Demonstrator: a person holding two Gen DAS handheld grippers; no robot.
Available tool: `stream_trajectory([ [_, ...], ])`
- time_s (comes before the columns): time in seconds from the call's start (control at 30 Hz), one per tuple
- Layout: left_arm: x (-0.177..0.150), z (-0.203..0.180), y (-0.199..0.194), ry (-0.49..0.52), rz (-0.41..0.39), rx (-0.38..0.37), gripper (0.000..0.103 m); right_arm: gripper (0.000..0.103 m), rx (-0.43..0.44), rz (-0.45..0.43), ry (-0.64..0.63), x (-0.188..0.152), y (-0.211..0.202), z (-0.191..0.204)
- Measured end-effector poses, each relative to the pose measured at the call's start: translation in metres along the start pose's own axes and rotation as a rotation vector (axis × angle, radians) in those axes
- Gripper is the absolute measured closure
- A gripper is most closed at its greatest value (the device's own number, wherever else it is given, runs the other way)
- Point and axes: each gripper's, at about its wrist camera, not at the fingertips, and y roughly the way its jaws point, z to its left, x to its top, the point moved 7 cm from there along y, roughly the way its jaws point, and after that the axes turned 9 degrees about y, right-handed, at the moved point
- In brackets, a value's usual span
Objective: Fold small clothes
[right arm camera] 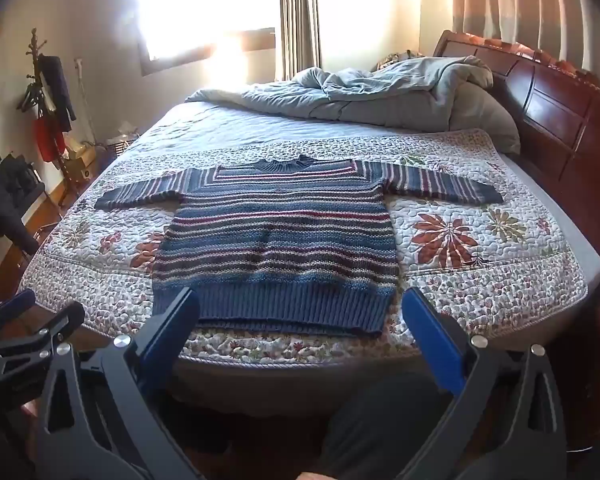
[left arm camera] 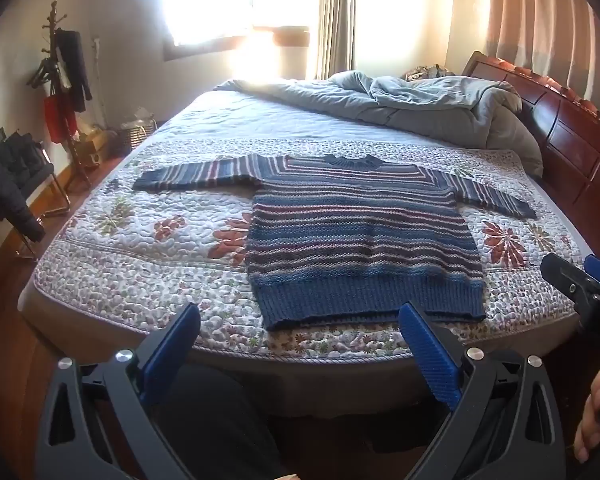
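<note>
A blue knit sweater point(left arm camera: 360, 232) with red and white stripes lies flat on the floral quilt point(left arm camera: 148, 240), both sleeves spread out, collar away from me and hem at the near edge. It also shows in the right wrist view point(right arm camera: 276, 240). My left gripper point(left arm camera: 300, 314) is open and empty, held before the bed edge just short of the hem. My right gripper point(right arm camera: 300, 300) is open and empty, its blue pads on either side of the hem's width, not touching it. The right gripper shows at the right edge of the left wrist view point(left arm camera: 580, 280).
A rumpled grey duvet point(left arm camera: 420, 100) lies at the far end of the bed by the wooden headboard point(left arm camera: 560, 128). A coat rack point(left arm camera: 64, 80) and a chair with dark clothes point(left arm camera: 12, 184) stand on the floor at the left. Bright windows are behind.
</note>
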Motion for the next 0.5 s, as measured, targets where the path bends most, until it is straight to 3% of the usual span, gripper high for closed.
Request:
stream_trajectory([
  [0.5,0.0053,0.0058,-0.0024,-0.002,0.002,0.002,0.004,0.002,-0.008,-0.002,-0.011,-0.0026,0.0016,0.001],
])
